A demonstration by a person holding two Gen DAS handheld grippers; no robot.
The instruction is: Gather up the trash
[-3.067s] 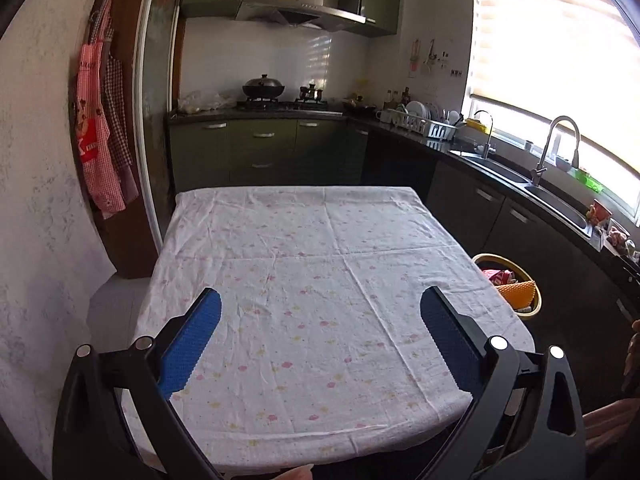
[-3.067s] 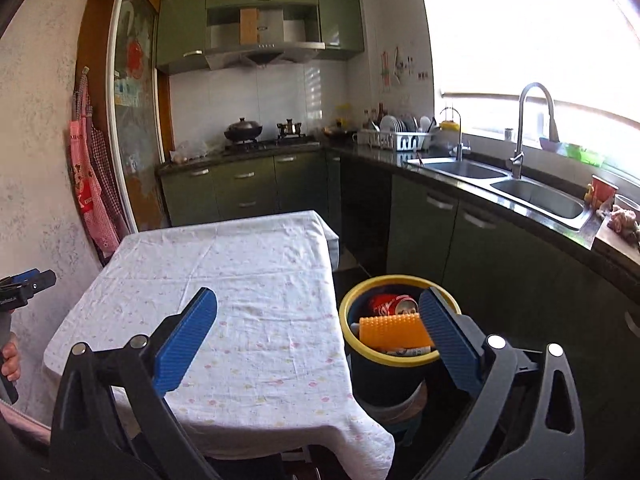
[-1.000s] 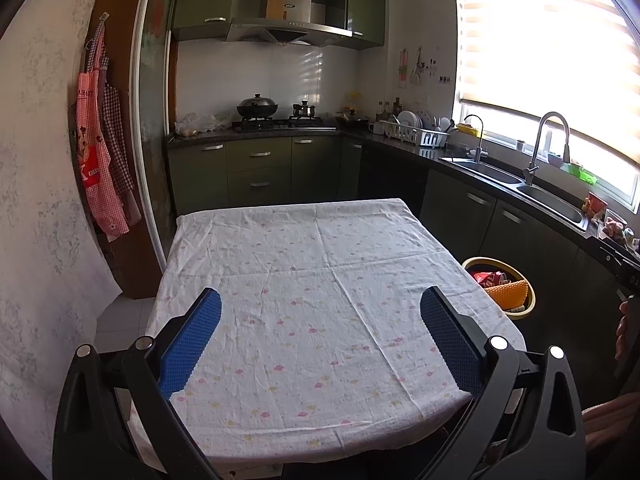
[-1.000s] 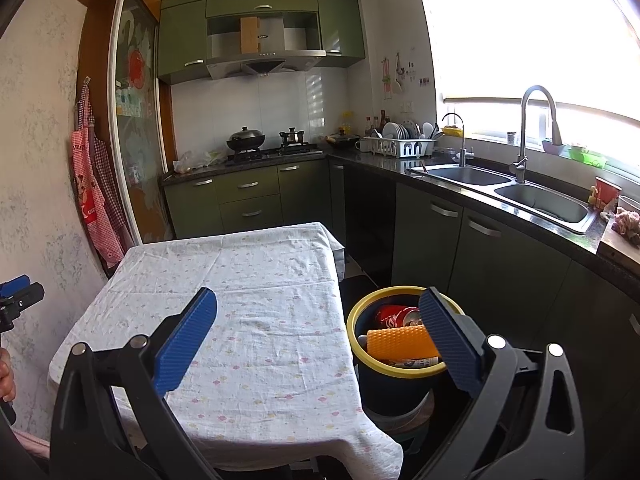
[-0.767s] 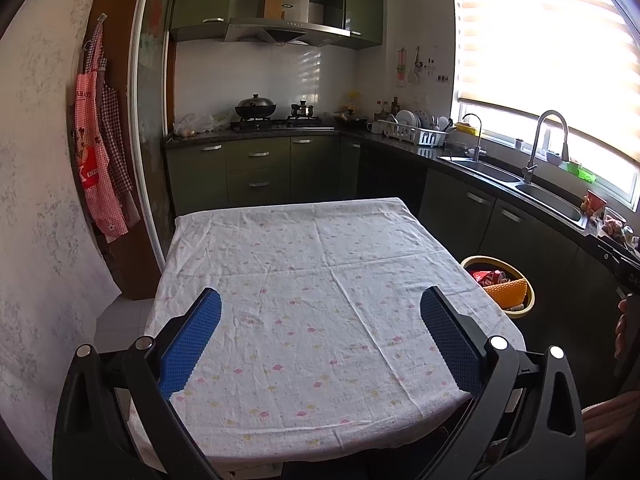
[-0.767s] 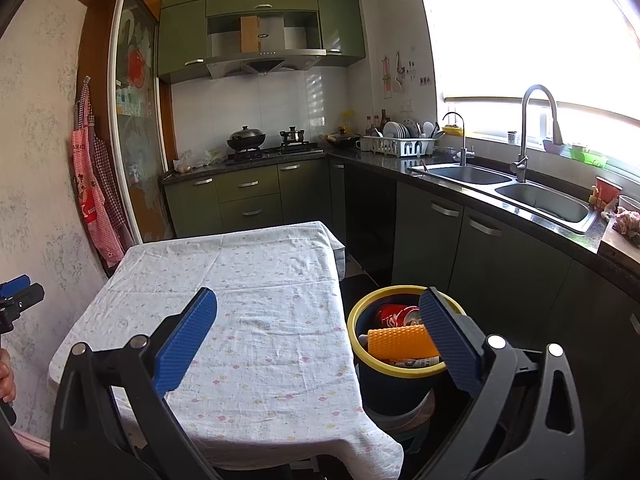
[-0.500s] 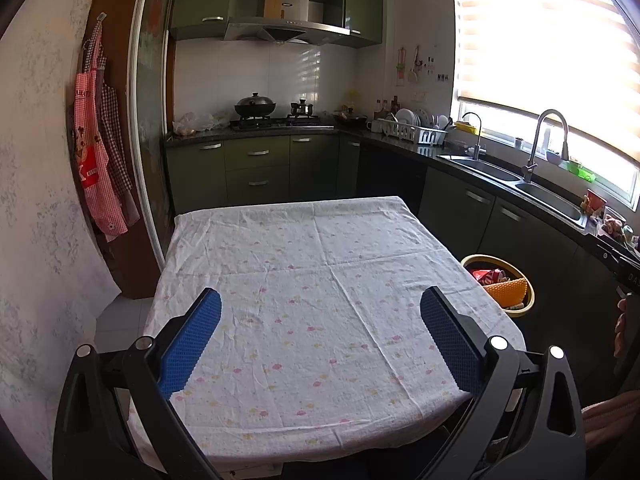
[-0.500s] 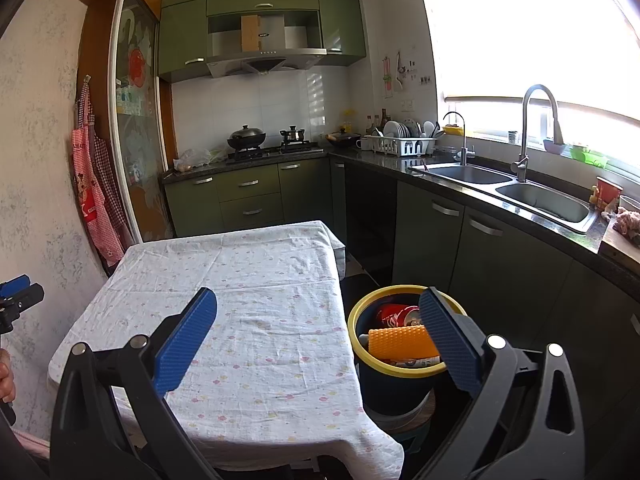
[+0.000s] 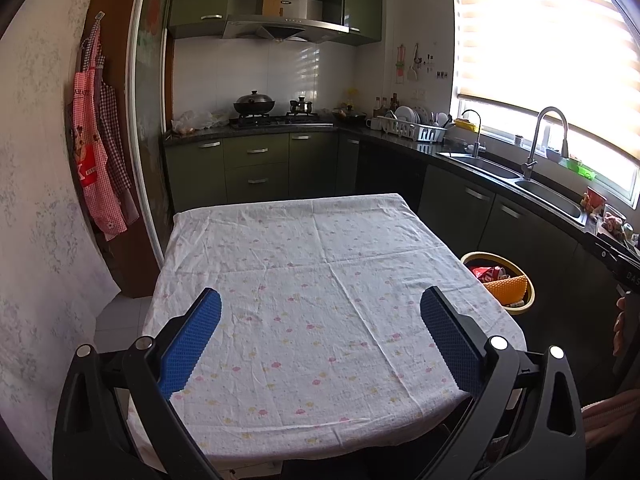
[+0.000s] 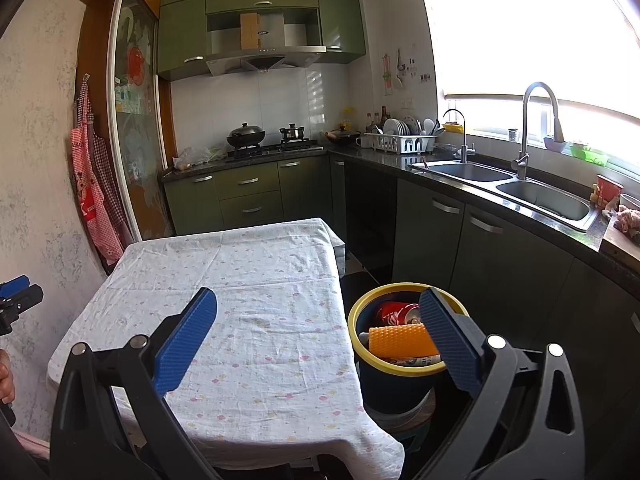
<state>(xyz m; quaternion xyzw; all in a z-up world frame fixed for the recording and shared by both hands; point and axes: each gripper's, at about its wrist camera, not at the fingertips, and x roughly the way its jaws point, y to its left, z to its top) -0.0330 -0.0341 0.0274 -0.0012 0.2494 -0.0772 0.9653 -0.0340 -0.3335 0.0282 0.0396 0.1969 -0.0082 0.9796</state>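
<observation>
A dark bin with a yellow rim [image 10: 354,322] stands on the floor right of the table; it also shows in the left wrist view [image 9: 529,302]. Inside lie a red soda can [image 10: 394,312], an orange ridged piece [image 10: 400,342] and other scraps. The table carries a white flowered cloth [image 9: 320,280] with nothing on it. My left gripper [image 9: 320,336] is open and empty above the table's near edge. My right gripper [image 10: 318,336] is open and empty, its right finger in front of the bin. The left gripper's tip [image 10: 18,294] shows at the far left of the right wrist view.
Green cabinets and a dark counter with a double sink [image 10: 500,184] and tap run along the right. A stove with a wok [image 10: 246,136] stands at the back. Aprons [image 9: 96,164] hang on the left wall. A narrow floor gap lies between table and cabinets.
Both grippers have drawn back and risen a little, so the table and bin look farther away than three seconds ago. Over the last second almost nothing has moved. Both stay open.
</observation>
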